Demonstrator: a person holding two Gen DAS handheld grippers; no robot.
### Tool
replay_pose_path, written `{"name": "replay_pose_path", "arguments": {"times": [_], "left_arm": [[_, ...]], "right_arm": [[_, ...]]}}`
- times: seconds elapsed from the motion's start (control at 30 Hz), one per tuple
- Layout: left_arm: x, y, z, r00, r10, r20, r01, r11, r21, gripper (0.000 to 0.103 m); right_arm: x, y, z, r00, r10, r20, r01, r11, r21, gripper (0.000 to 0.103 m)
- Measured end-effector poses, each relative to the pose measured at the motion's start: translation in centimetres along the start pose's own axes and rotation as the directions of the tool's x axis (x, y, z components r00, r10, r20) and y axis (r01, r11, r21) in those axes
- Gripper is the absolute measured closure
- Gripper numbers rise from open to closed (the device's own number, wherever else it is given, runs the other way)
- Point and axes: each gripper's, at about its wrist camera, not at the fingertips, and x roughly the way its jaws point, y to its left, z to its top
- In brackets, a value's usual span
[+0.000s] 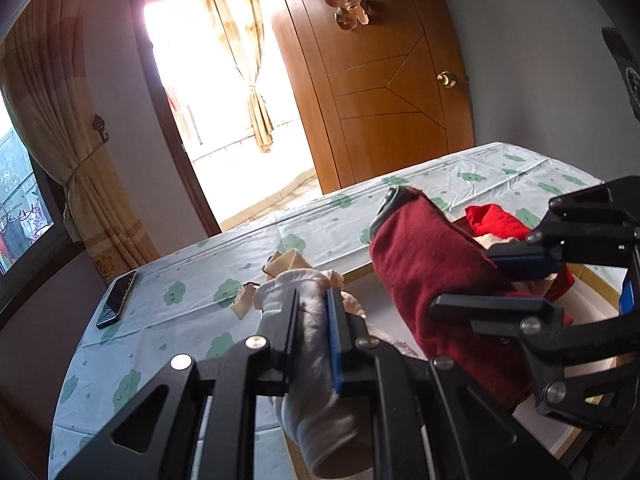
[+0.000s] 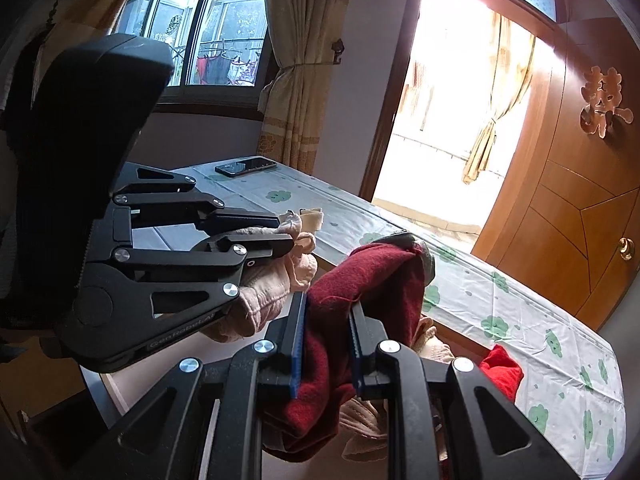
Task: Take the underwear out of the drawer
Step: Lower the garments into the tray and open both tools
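left tongs [image 1: 316, 320] clamp the pale underwear [image 1: 308, 292] | right tongs [image 2: 328, 332] clamp the dark red underwear [image 2: 376, 280] | both garments hang lengthwise from our tongs above the open drawer [image 1: 592, 308] | tabletop [image 1: 240, 248] lies just beyond, nearer our left hand

The clover-print tabletop [image 1: 208, 264] lies mostly bare from 9 to 12 o'clock of the left gripper [image 1: 314, 304], save a phone [image 1: 117, 301] at 9 near the edge. At 3 o'clock the right gripper [image 1: 516, 280] with its maroon underwear [image 1: 424, 272] crowds close. Red cloth [image 1: 494, 220] fills the drawer [image 1: 596, 284].
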Motion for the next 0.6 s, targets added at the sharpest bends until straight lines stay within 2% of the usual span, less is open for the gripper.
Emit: {"name": "replay_pose_path", "arguments": {"times": [0.3, 0.47, 0.53, 0.6], "left_arm": [[2.8, 0.4, -0.4, 0.997, -0.011, -0.080, 0.010, 1.000, -0.011, 0.092], [3.9, 0.0, -0.6, 0.993, -0.009, -0.114, 0.010, 1.000, 0.005, 0.089], [4.5, -0.2, -0.7, 0.988, -0.027, -0.155, 0.030, 0.999, 0.015, 0.083], [4.4, -0.5, -0.9, 0.987, -0.018, -0.158, 0.023, 0.999, 0.029, 0.081]], "right_arm": [[2.6, -0.6, 0.1, 0.995, -0.008, -0.102, 0.010, 1.000, 0.020, 0.083], [4.9, -1.8, 1.1, 0.985, 0.020, -0.171, -0.003, 0.995, 0.097, 0.082], [5.6, -2.3, 0.8, 0.976, 0.057, -0.210, -0.027, 0.989, 0.145, 0.076], [6.1, -2.5, 0.6, 0.969, 0.054, -0.240, -0.012, 0.985, 0.174, 0.069]]}}
